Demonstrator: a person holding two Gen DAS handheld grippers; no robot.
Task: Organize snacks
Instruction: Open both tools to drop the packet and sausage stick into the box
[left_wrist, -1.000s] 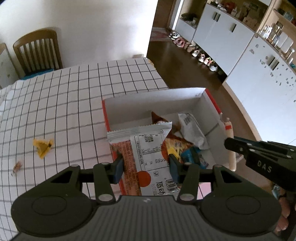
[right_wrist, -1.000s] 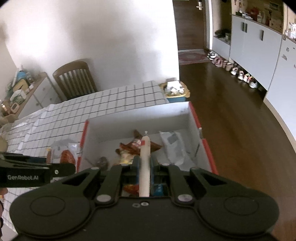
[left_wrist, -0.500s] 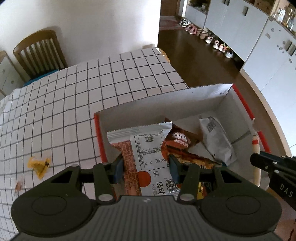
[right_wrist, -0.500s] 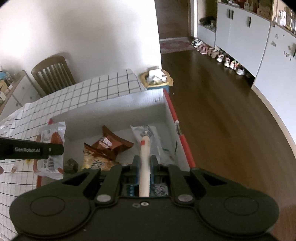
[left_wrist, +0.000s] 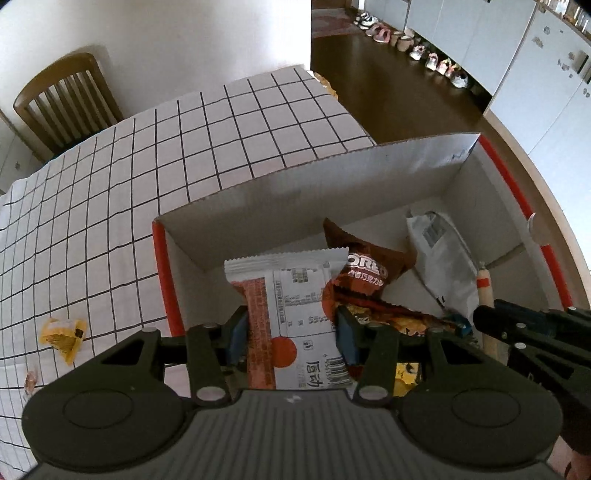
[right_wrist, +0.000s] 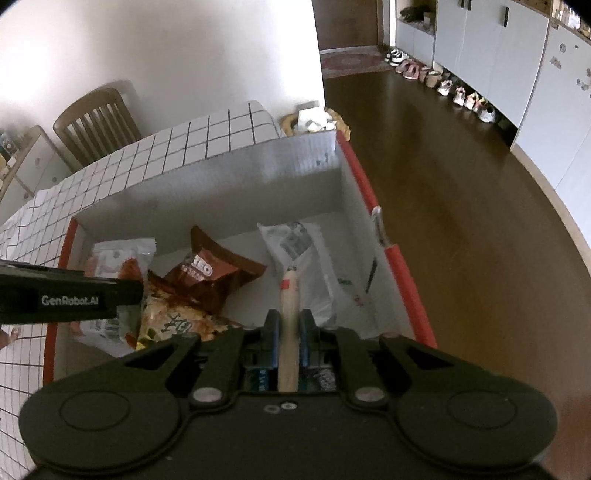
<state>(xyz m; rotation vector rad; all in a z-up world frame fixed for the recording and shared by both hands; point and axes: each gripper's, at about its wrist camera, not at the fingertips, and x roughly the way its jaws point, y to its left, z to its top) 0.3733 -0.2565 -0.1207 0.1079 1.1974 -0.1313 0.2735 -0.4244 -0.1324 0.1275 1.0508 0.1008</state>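
A white cardboard box with red rims (left_wrist: 332, 173) (right_wrist: 221, 177) stands on the checked tablecloth. In it lie a brown Oreo pack (left_wrist: 365, 269) (right_wrist: 210, 273), a white pouch (left_wrist: 443, 251) (right_wrist: 303, 254) and a yellow-orange bag (right_wrist: 173, 321). My left gripper (left_wrist: 291, 325) is shut on a white-and-orange snack packet (left_wrist: 291, 295), held over the box's left half; the packet also shows in the right wrist view (right_wrist: 118, 258). My right gripper (right_wrist: 289, 334) is shut on a thin beige sausage stick (right_wrist: 289, 314), over the box's right half; the stick also shows in the left wrist view (left_wrist: 485, 295).
A yellow wrapper (left_wrist: 62, 336) and a small scrap (left_wrist: 29, 380) lie on the tablecloth (left_wrist: 184, 147) left of the box. A wooden chair (left_wrist: 66, 99) stands at the far end. The table edge and dark floor (right_wrist: 461, 184) are to the right.
Both grippers have moved forward over the box, each with its snack still held. The box now fills more of both views.
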